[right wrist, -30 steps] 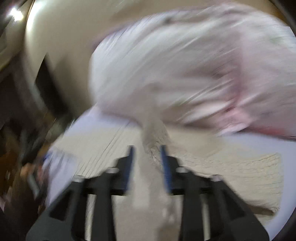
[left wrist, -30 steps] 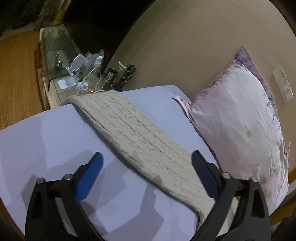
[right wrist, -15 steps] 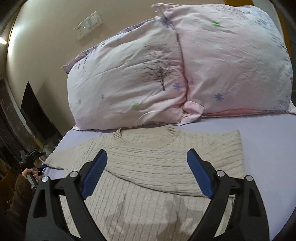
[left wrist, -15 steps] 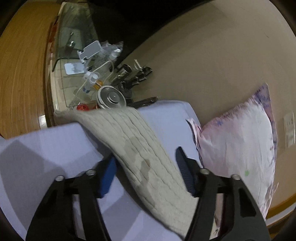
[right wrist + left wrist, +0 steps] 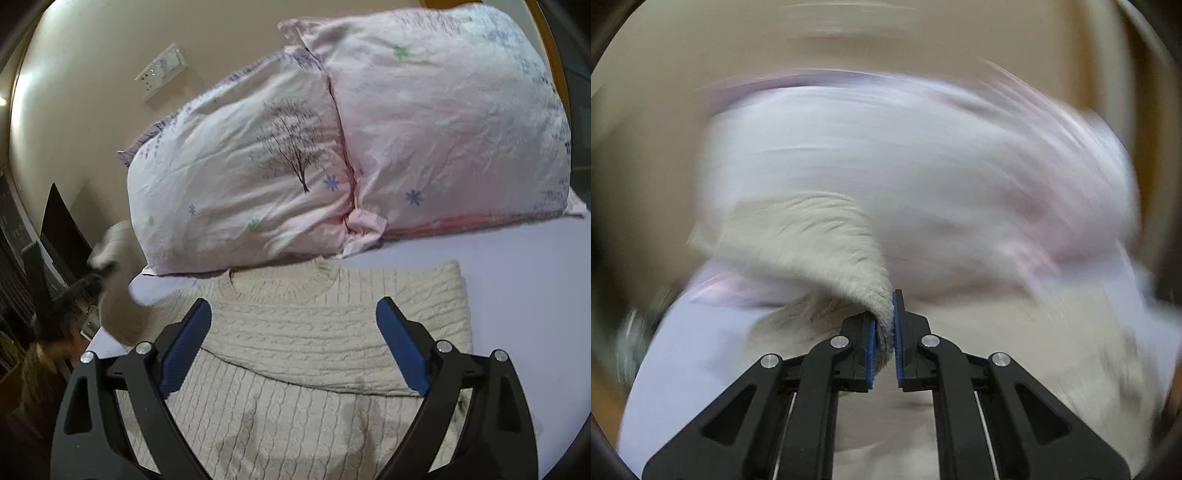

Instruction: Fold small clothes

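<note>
Sweater (image 5: 332, 332) sleeve pinched in left fingers (image 5: 870, 354), backdrop blurred, right fingers (image 5: 402, 343) spread.

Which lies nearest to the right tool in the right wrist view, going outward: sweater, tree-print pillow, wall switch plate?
1. Sweater, directly beneath the open right tool, flat on the bed.
2. Tree-print pillow, beyond the sweater's collar.
3. Wall switch plate, upper left, behind the pillow.

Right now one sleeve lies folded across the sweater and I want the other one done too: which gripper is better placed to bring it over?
The left gripper. It is shut on the sleeve, raised off the bed. The right gripper hovers open over the sweater, holding nothing.
</note>
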A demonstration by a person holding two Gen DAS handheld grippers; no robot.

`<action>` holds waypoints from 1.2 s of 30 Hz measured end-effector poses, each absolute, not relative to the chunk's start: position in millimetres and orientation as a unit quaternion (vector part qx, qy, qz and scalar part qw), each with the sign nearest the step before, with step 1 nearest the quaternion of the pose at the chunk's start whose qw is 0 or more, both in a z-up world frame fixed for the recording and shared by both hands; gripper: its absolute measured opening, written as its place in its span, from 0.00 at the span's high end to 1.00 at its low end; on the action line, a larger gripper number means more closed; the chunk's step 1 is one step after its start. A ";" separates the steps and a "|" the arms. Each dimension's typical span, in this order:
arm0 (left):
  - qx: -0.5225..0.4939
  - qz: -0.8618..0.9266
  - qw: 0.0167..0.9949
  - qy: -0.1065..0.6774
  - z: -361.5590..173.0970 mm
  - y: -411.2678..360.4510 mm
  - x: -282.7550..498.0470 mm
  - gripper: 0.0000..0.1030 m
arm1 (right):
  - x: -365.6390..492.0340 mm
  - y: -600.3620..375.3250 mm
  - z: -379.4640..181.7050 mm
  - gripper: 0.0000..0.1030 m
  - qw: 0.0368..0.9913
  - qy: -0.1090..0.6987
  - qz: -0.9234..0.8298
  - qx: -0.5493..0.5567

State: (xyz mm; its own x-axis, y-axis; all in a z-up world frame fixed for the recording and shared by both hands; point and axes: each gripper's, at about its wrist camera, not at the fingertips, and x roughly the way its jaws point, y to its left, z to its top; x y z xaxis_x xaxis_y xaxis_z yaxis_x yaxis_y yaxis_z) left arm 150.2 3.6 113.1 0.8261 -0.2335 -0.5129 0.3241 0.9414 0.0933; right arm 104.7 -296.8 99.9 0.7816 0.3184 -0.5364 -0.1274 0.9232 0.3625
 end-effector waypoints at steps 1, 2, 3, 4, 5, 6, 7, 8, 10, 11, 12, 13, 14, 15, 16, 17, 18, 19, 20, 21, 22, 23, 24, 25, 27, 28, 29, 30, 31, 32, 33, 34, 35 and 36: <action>0.131 -0.173 0.939 0.267 99.5 -29.6 145.5 0.92 | 106.5 -298.1 96.9 0.12 0.929 0.313 0.117 0.158; 0.178 -0.199 0.922 0.281 80.8 -63.5 139.4 0.92 | 107.8 -300.5 93.3 0.12 0.927 0.319 0.113 0.163; 0.213 -0.221 0.905 0.293 63.1 -88.7 130.1 0.91 | 109.1 -306.2 89.5 0.12 0.923 0.327 0.106 0.172; 0.220 -0.233 0.899 0.298 56.0 -96.1 123.5 0.90 | 108.9 -311.7 87.2 0.12 0.920 0.332 0.103 0.180; 0.215 -0.240 0.897 0.301 53.7 -95.6 117.7 0.89 | 108.0 -318.2 85.6 0.12 0.918 0.335 0.100 0.188; 0.192 -0.245 0.900 0.305 56.8 -84.4 112.5 0.88 | 106.8 -327.0 83.8 0.12 0.915 0.337 0.097 0.199; 0.166 -0.240 0.906 0.307 62.3 -68.7 108.8 0.87 | 107.2 -332.9 82.2 0.12 0.913 0.340 0.094 0.206; 0.141 -0.230 0.913 0.307 67.9 -51.5 105.3 0.85 | 108.6 -338.1 80.0 0.13 0.910 0.344 0.092 0.213; 0.082 -0.199 0.923 0.317 77.0 -1.0 98.0 0.75 | 116.2 -346.0 71.4 0.33 0.898 0.360 0.094 0.236; 0.060 -0.184 0.925 0.326 78.1 18.5 94.7 0.68 | 122.5 -347.7 64.2 0.42 0.887 0.377 0.094 0.248; 0.032 -0.163 0.925 0.341 76.3 44.2 87.0 0.66 | 127.5 -346.8 56.8 0.45 0.878 0.396 0.093 0.253; 0.014 -0.150 0.924 0.353 74.4 60.6 79.8 0.65 | 130.9 -345.7 51.3 0.49 0.872 0.407 0.093 0.255; -0.004 -0.139 0.921 0.365 71.3 75.8 74.3 0.62 | 134.7 -342.9 44.6 0.51 0.865 0.421 0.094 0.255; -0.029 -0.132 0.915 0.380 64.7 94.3 63.4 0.58 | 137.3 -339.0 37.6 0.51 0.859 0.435 0.095 0.253; -0.046 -0.128 0.911 0.390 59.7 105.6 56.2 0.57 | 139.6 -333.8 30.7 0.52 0.853 0.448 0.099 0.250; -0.062 -0.126 0.907 0.398 54.2 114.0 48.8 0.53 | 141.4 -328.6 25.3 0.63 0.848 0.458 0.103 0.245; -0.086 -0.128 0.900 0.407 46.1 124.8 38.7 0.49 | 143.1 -322.2 20.4 0.78 0.846 0.465 0.107 0.237; -0.101 -0.130 0.896 0.413 38.9 130.8 33.7 0.48 | 145.0 -316.7 17.9 0.89 0.846 0.469 0.111 0.227; -0.111 -0.133 0.892 0.417 36.3 133.2 32.1 0.48 | 146.0 -311.9 20.5 0.92 0.856 0.457 0.109 0.214; -0.124 -0.141 0.887 0.421 31.6 135.1 29.5 0.47 | 145.6 -311.7 27.6 0.92 0.869 0.438 0.102 0.206; -0.133 -0.147 0.883 0.425 28.3 135.8 26.2 0.47 | 145.5 -314.3 38.9 0.93 0.886 0.410 0.090 0.199; -0.136 -0.151 0.881 0.427 27.5 135.8 24.0 0.47 | 146.1 -317.6 47.3 0.93 0.896 0.389 0.079 0.200; -0.139 -0.157 0.878 0.430 24.1 132.2 22.9 0.47 | 149.8 -324.0 55.4 0.93 0.905 0.373 0.055 0.199; -0.139 -0.159 0.876 0.433 21.9 132.5 20.1 0.47 | 154.5 -328.4 57.0 0.91 0.906 0.373 0.040 0.194; -0.135 -0.161 0.878 0.430 21.2 129.3 14.8 0.45 | 161.4 -335.5 50.1 0.80 0.894 0.406 0.010 0.191; -0.137 -0.163 0.878 0.429 21.0 129.1 12.1 0.45 | 157.5 -339.5 46.9 0.66 0.886 0.419 0.003 0.197; -0.140 -0.165 0.877 0.429 21.1 129.3 11.1 0.45 | 149.8 -344.5 45.2 0.43 0.882 0.426 0.004 0.203; -0.142 -0.168 0.877 0.427 20.5 129.5 8.4 0.45 | 135.8 -349.4 44.6 0.35 0.880 0.428 0.006 0.204; -0.145 -0.171 0.877 0.425 20.1 130.4 5.5 0.45 | 118.1 -355.6 44.8 0.32 0.882 0.425 -0.002 0.200; -0.149 -0.175 0.876 0.423 19.7 131.7 3.4 0.45 | 105.4 -360.2 44.2 0.32 0.883 0.425 -0.009 0.198; -0.158 -0.181 0.874 0.422 19.1 132.7 0.8 0.45 | 87.2 -368.4 41.7 0.32 0.881 0.429 -0.014 0.200; -0.166 -0.187 0.872 0.421 18.3 133.6 -1.4 0.45 | 74.5 -375.2 38.3 0.34 0.876 0.435 -0.018 0.206; -0.174 -0.195 0.869 0.420 17.2 134.1 -4.5 0.46 | 59.2 -383.8 33.3 0.42 0.870 0.442 -0.022 0.216; -0.179 -0.200 0.868 0.419 16.2 133.6 -7.4 0.51 | 46.8 -389.9 29.3 0.47 0.865 0.448 -0.021 0.224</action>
